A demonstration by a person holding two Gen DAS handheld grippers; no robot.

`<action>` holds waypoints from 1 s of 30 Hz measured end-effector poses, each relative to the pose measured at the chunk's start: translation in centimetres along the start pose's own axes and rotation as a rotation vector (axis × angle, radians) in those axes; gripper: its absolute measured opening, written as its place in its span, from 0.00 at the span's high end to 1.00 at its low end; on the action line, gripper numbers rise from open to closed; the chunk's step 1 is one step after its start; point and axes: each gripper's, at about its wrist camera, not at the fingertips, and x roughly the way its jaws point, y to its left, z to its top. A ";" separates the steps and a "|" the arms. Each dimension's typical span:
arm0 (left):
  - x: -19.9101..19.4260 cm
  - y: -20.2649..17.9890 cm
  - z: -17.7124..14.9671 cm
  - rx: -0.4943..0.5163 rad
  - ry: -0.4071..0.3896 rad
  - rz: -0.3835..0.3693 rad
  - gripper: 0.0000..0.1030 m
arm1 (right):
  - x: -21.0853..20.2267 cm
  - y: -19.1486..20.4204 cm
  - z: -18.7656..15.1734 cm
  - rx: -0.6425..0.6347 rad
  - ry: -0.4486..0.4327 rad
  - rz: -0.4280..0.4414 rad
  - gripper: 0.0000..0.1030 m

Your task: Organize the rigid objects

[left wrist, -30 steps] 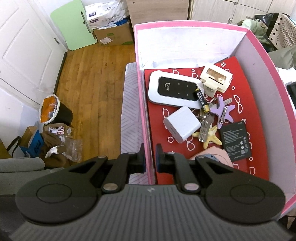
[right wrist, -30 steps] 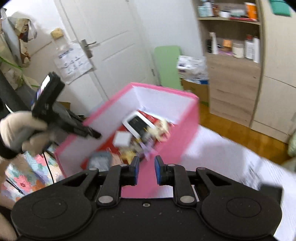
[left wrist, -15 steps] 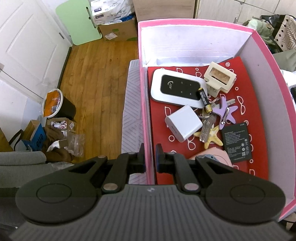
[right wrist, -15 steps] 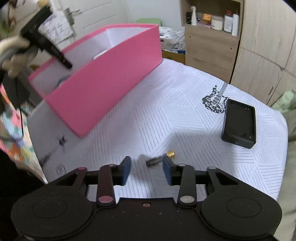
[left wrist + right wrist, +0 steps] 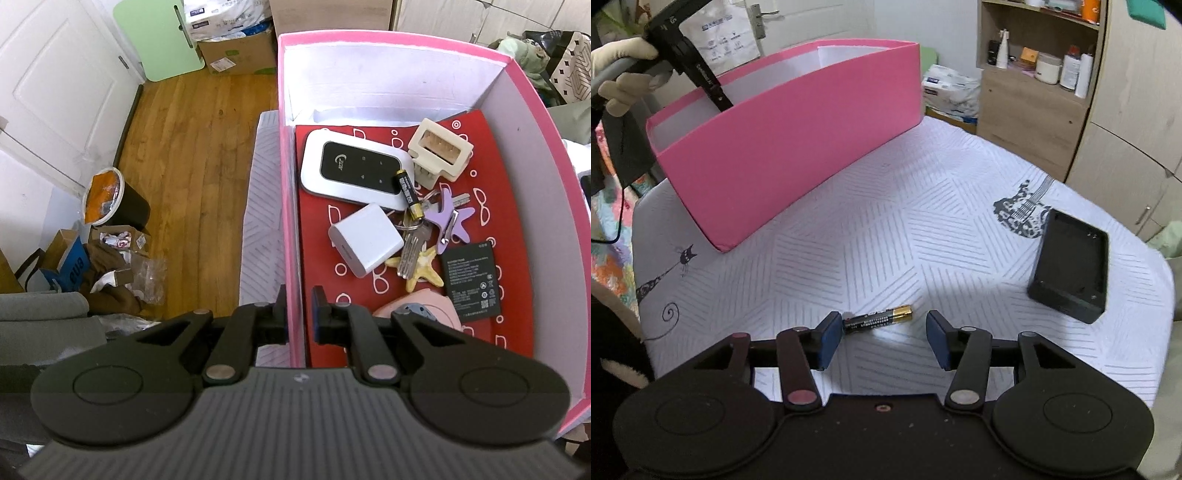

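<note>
My left gripper (image 5: 298, 314) is shut on the left wall of the pink box (image 5: 290, 236), one finger outside and one inside. Inside the box lie a white router (image 5: 351, 173), a white charger (image 5: 365, 240), a battery (image 5: 408, 192), keys with star tags (image 5: 436, 236), a flat black battery pack (image 5: 472, 284) and a beige plastic part (image 5: 439, 153). In the right wrist view a black and gold battery (image 5: 877, 320) lies on the white bedspread between the fingers of my right gripper (image 5: 882, 336), whose jaws are opening and do not touch it.
A black tray-like case (image 5: 1071, 269) lies on the bedspread to the right. The pink box (image 5: 790, 136) stands at the left, held by a gloved hand (image 5: 620, 77) with the other gripper. A wooden shelf unit (image 5: 1034, 74) and wardrobe stand behind the bed.
My right gripper swung away from the box, came down over the loose battery, and its jaws widened around it. My left gripper kept its grip on the box wall.
</note>
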 end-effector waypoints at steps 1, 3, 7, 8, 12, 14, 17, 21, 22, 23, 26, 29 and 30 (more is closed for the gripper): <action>0.0 0.0 0.0 0.001 0.001 -0.001 0.91 | 0.0 0.1 -0.1 -0.013 -0.010 0.001 0.45; 0.0 0.1 0.0 0.001 0.002 -0.004 0.91 | 0.1 0.1 -0.1 -0.027 -0.024 -0.001 0.45; 0.0 0.0 0.0 0.002 0.000 -0.004 0.91 | 0.5 0.1 0.0 -0.041 -0.038 -0.024 0.49; 0.0 0.0 0.0 0.001 -0.001 -0.004 0.91 | 0.4 -0.1 0.1 -0.026 -0.039 -0.029 0.52; -0.1 -0.6 -0.3 0.062 -0.012 0.021 0.91 | 0.3 -0.8 0.2 0.027 -0.041 -0.049 0.53; -0.1 -0.5 -0.2 0.054 -0.013 0.018 0.91 | 0.0 -1.1 0.3 0.054 -0.056 -0.064 0.53; 0.0 0.0 0.0 0.037 -0.002 -0.005 0.94 | -1.1 -1.2 0.9 0.084 -0.094 -0.070 0.53; -0.3 -0.2 -0.1 0.068 -0.011 0.010 0.96 | -3.3 -0.2 2.9 0.037 -0.151 -0.077 0.53; -0.3 -0.3 -0.2 0.075 -0.015 0.014 0.96 | -3.8 0.3 3.4 0.014 -0.156 -0.076 0.53; -0.3 -0.4 -0.3 0.079 -0.019 0.017 0.96 | -4.3 0.7 4.0 -0.010 -0.160 -0.077 0.53; -0.3 -0.2 -0.3 0.073 -0.029 0.011 0.96 | -5.3 1.5 6.2 -0.061 -0.187 -0.071 0.53; -0.4 -0.1 -0.3 0.066 -0.031 0.009 0.96 | -5.9 2.3 8.7 -0.075 -0.226 -0.014 0.53; -0.4 -0.2 -0.3 0.066 -0.029 0.011 0.96 | -5.9 2.8 9.8 -0.085 -0.234 0.002 0.53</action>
